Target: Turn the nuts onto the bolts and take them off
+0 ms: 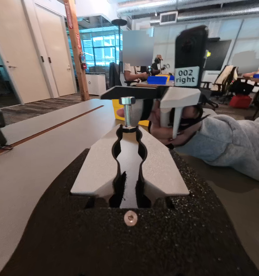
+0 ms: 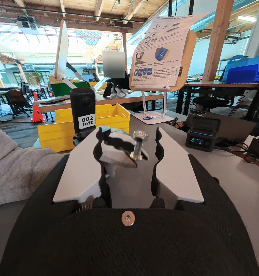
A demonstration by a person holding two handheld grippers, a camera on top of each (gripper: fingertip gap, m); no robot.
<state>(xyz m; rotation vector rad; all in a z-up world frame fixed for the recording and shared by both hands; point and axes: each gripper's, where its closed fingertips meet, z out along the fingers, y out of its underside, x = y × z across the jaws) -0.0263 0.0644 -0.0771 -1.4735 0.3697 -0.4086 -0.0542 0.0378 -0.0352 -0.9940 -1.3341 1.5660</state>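
Left hand-held gripper (image 1: 129, 129) pinches upright bolt's (image 1: 127, 115) bottom.

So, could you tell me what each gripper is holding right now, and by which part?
The left gripper pinches the nut at the upright bolt's lower end. The right gripper, jaws open, holds nothing.

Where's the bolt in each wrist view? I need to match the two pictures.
Left wrist view: the bolt stands upright just above centre, its lower end clamped at the tips of the left gripper.
Right wrist view: the bolt is at centre, tilted, between the open fingers of the right gripper.
Shared landmark: the yellow bin, behind the bolt in both views.
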